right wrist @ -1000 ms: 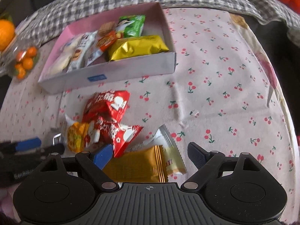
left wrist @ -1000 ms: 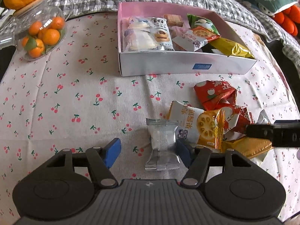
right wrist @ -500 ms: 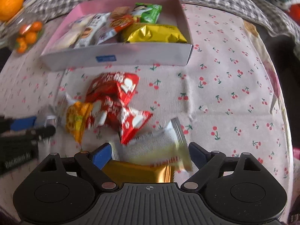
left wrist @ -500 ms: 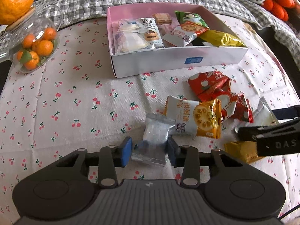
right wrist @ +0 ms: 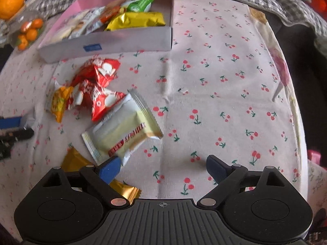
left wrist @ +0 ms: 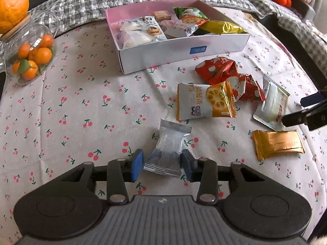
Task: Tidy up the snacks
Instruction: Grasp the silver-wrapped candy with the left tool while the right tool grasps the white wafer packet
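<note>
From the left wrist view, the left claw (left wrist: 161, 164) hung over a cherry-print cloth (left wrist: 81, 106) covering the desk. A silver snack packet (left wrist: 168, 148) lay between its blue pads (left wrist: 136, 164), its lower end bracketed by them; the jaws were opening and the pads sat right at the wrapper's edges, the left one seeming barely clear of the foil, so a firm pinch could not be made out. Beyond it lay a white-and-orange biscuit packet (left wrist: 204, 102), touching two crumpled red packets (left wrist: 226, 75). To their right sat a pale cream packet (left wrist: 272, 104), and nearer, a gold packet (left wrist: 278, 143). The tip of the right claw (left wrist: 308, 110) reached in from the right edge, just beside the cream packet. Farther back stood a pink-lined box (left wrist: 184, 51) already holding several snacks. At the left edge a glass jar (left wrist: 30, 55) of small oranges lay with a large orange (left wrist: 12, 6) above it.

From the right wrist view, the right claw (right wrist: 163, 167) stood spread wide with only bare cloth (right wrist: 224, 81) between its tips. Its left pad (right wrist: 109, 169) lay at the lower corner of the cream packet (right wrist: 122, 130), over the gold packet (right wrist: 75, 161). The red packets (right wrist: 98, 85) and the orange-ended biscuit packet (right wrist: 60, 102) lay farther up-left, somewhat blurred, with the box (right wrist: 122, 42) behind them. The left claw (right wrist: 12, 128) showed at the left edge.
</note>
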### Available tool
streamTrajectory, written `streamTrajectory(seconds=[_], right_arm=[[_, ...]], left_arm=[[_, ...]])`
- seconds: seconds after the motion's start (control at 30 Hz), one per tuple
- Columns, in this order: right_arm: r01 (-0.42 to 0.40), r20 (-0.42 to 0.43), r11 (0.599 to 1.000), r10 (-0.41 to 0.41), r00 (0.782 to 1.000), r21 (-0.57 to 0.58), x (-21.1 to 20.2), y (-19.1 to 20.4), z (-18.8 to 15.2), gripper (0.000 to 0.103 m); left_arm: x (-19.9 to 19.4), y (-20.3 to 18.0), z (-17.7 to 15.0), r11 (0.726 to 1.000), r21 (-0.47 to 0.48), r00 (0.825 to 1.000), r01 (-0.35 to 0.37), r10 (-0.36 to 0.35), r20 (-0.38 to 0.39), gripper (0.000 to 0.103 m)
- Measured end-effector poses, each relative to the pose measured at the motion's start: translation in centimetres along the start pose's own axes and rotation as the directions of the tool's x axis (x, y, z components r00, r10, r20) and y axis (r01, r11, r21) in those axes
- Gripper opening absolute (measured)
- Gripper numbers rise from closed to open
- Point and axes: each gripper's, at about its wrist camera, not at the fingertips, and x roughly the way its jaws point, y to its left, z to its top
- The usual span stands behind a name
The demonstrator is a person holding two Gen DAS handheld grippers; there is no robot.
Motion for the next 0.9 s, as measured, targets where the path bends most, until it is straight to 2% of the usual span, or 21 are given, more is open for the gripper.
streamTrajectory(seconds=[0.07, 0.17, 0.4, 0.53, 0.67, 0.83, 0.9], right_arm=[[-0.036, 0.021, 0.999, 0.036, 0.999, 0.005, -0.1, 0.2, 0.3, 0.093], [-0.075, 0.026, 0.997, 0.075, 0.997, 0.007, 0.4, 1.0, 0.6, 0.093], [-0.065, 0.082, 0.994, 0.057, 0.995, 0.092, 1.1, 2.5, 1.3, 0.094], [-0.009, 0.100, 0.996, 0.000, 0.995, 0.084, 1.5, 3.8, 1.6, 0.092], [0.025, 0.098, 0.998, -0.030, 0.995, 0.057, 1.3, 4.8, 1.5, 0.082], [0.008, 0.096, 0.998, -0.014, 0.995, 0.064, 0.7, 4.4, 1.4, 0.068], [-0.035, 0.097, 0.996, 0.026, 0.995, 0.087, 0.3, 3.9, 1.5, 0.048]], left_arm=[[0.1, -0.2, -0.1, 1.000, -0.003, 1.000, 0.010, -0.010, 0.010, 0.053], [0.2, -0.7, -0.1, 1.000, 0.012, 1.000, 0.002, -0.003, 0.020, 0.055], [0.6, -1.0, 0.3, 1.000, 0.012, 0.999, -0.010, 0.010, 0.036, 0.055], [0.5, -1.0, 0.5, 1.000, 0.010, 0.999, -0.011, 0.011, 0.037, 0.044], [0.4, -1.2, 0.6, 1.000, 0.017, 0.999, -0.021, 0.021, 0.029, 0.027], [0.3, -1.3, 0.6, 0.999, 0.015, 0.999, -0.047, 0.047, 0.019, 0.025], [0.2, -1.0, 0.7, 0.999, -0.002, 0.998, -0.054, 0.054, 0.014, 0.024]])
